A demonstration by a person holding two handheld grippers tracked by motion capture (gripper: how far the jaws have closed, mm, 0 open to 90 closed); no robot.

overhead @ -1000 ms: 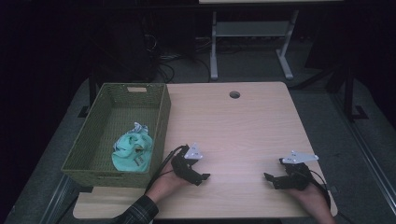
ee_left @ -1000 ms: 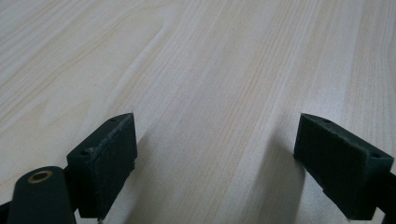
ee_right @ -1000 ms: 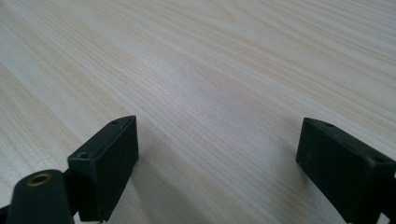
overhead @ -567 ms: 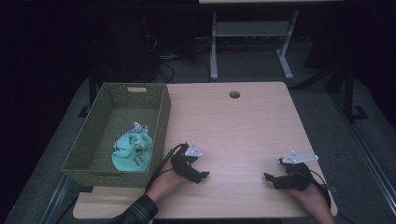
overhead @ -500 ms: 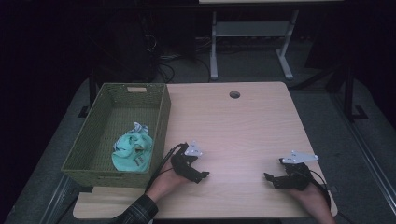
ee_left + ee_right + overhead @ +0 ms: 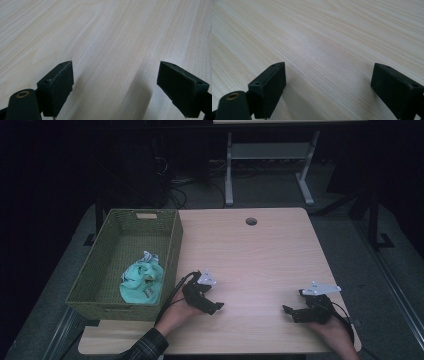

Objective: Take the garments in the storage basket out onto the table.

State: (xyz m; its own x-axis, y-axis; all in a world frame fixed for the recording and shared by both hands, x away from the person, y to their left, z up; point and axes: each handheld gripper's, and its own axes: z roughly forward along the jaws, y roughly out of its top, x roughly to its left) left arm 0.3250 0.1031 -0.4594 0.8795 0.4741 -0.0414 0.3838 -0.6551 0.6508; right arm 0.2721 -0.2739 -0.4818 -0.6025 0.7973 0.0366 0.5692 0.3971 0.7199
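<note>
A light wooden table carries a green woven basket at its left side. A crumpled mint-green cloth lies inside the basket near its front. My left gripper rests low on the table just right of the basket, held by a hand in a plaid sleeve. Its jaws stand wide apart over bare wood in the left gripper view. My right gripper sits near the front right corner, jaws pointing left. In the right gripper view it is open too, with nothing between the pads.
A round cable hole is in the table's far edge. Behind the table stands a grey metal frame with cables on the dark floor. Bare tabletop lies between and beyond the two grippers.
</note>
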